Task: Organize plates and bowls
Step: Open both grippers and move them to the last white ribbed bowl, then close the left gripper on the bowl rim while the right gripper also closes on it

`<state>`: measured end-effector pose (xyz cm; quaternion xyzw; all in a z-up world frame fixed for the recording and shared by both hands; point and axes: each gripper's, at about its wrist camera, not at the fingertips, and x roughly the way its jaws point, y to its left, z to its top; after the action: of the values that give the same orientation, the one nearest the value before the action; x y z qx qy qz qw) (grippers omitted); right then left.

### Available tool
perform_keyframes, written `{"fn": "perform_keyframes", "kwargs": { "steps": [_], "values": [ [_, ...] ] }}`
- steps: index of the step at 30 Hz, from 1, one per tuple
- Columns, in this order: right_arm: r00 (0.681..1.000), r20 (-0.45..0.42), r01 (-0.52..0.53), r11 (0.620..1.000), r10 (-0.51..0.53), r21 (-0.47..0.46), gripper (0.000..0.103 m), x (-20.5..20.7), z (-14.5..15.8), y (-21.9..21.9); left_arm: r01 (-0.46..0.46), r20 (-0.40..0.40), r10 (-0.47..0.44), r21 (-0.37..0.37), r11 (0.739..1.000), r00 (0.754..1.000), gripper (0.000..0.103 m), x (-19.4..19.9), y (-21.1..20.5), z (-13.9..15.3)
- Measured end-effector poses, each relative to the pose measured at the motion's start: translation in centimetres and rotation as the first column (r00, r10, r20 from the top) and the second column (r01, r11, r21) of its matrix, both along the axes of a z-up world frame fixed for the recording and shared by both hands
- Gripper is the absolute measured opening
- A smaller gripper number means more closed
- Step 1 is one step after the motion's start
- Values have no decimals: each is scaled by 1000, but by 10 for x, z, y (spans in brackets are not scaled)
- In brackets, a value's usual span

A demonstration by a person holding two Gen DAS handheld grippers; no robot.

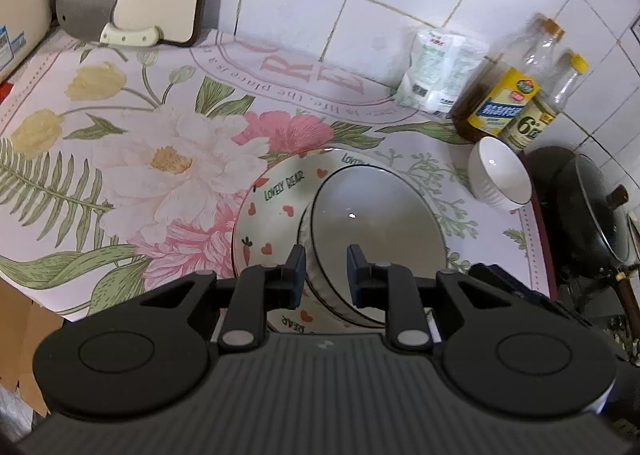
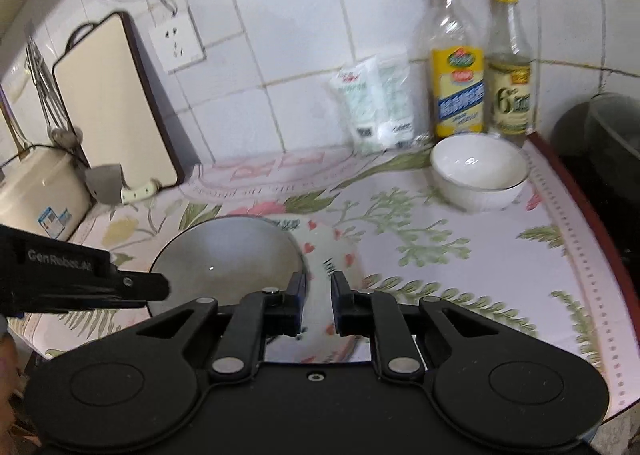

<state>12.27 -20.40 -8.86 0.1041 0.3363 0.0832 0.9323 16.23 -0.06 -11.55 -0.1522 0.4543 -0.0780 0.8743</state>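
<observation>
Left gripper [image 1: 326, 275] straddling large bowl's near rim.
Large bowl [image 1: 378, 227] sits on bear plate [image 1: 276, 191] on counter [image 1: 120, 159]; left fingers parted, rim between, not clamped. Right gripper [image 2: 319, 303] part-open, empty; small bowl [image 2: 478, 171] well ahead-right of it.

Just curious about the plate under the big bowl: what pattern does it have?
The plate is cream with red hearts, a carrot and "LOVELY BEAR" lettering, clearest in the left wrist view.
</observation>
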Motion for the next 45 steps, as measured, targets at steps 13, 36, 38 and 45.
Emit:
{"fn": "perform_keyframes", "kwargs": {
  "steps": [13,36,38,45],
  "values": [
    [986,168,-11,999,19,-48,25,-42,27,-71,141,103,-140,6,990,985,27,-25,-43,56],
    [974,163,138,981,-159,133,43,42,-28,-172,142,273,-147,36,989,951,41,58,-178,15],
    [974,142,152,975,-176,162,43,55,-36,-178,146,279,-156,53,988,947,45,69,-191,10],
    [977,48,188,947,-207,262,43,103,-60,-188,149,223,-171,110,983,960,54,110,-232,-18]
  ]
}}
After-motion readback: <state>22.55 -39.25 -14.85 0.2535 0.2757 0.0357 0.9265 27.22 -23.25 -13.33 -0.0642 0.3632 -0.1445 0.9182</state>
